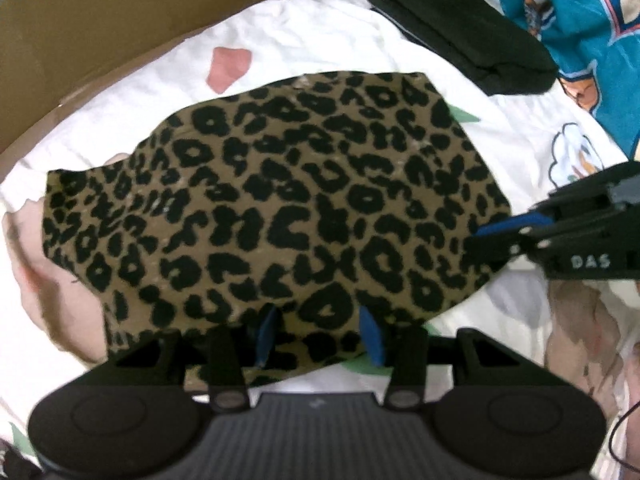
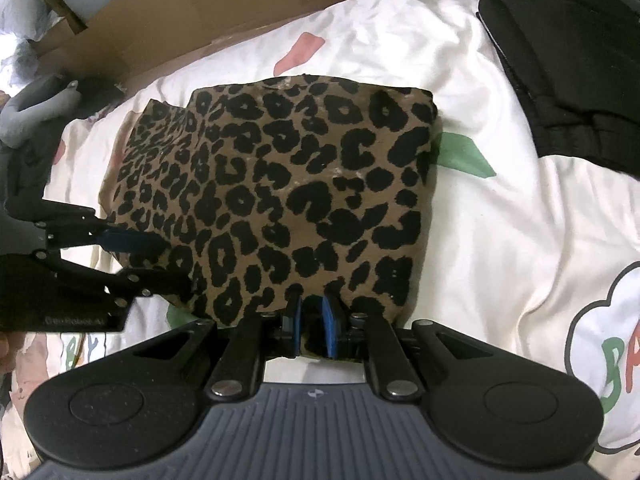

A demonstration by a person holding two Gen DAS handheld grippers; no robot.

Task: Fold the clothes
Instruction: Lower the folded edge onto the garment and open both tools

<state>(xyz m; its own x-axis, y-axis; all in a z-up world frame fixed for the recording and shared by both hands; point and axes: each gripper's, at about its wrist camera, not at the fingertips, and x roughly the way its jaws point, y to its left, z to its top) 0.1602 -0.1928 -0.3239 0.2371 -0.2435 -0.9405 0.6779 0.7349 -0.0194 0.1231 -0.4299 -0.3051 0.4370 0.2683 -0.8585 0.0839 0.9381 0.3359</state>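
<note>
- My left wrist camera sits just behind the left claw and looks steeply down, close over the leopard-print garment on the bed sheet.
- My right wrist camera rides behind the right claw, also tilted steeply down and close, at the same garment from its other near corner.
- Both views share the garment, the white printed sheet, the cardboard beyond it and the black folded clothes at upper right.
- Each camera catches the other claw: the right one enters my left view from the right edge, the left one enters my right view from the left.
</note>
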